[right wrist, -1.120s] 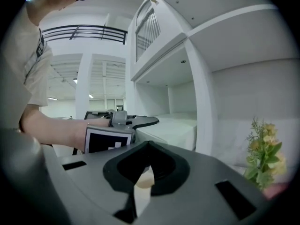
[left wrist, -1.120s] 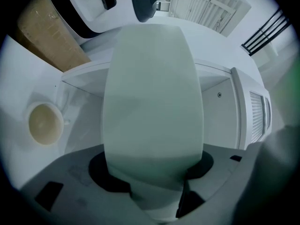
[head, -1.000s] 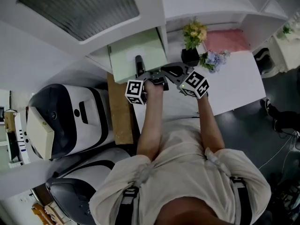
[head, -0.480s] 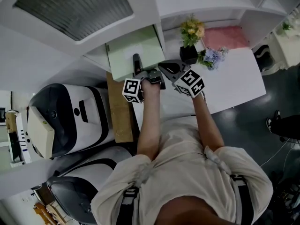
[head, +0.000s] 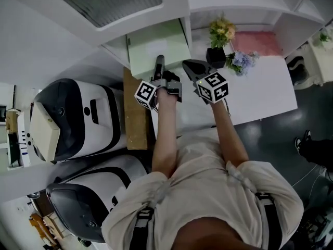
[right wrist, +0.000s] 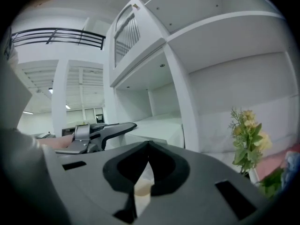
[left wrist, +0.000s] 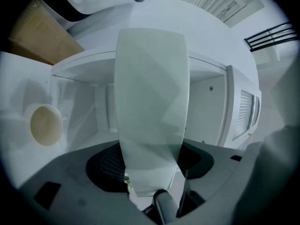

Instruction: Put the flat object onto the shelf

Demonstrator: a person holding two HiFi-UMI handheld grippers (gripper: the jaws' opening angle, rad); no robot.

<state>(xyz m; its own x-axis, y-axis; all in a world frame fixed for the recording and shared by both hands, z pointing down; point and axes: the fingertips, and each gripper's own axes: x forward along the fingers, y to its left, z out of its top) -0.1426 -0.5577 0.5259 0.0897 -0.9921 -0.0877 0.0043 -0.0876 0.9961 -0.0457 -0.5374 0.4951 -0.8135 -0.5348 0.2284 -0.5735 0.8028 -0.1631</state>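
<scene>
The left gripper was clamped on the near end of the flat object, a pale green panel. In the left gripper view its short edge sat pinched between the jaws and the rest ran straight out ahead. So the panel's long axis lay in line with the gripper, pointing from near to far at the shelf, whose open white compartment filled the background directly behind it. From the head view the panel's far half already lay under the shelf's upper board, left of the flower pot on the white table. Whether its underside touched the compartment floor could not be made out in any view. The right gripper hovered just to the right of the left one, its jaws drawn together at the tips on nothing, well clear of the panel. By the look of it, the left gripper was the one doing the work. The coming move would seem to call for a push along that same near-to-far line and a lowering of the panel flat, with its edges kept off the compartment's side walls.
</scene>
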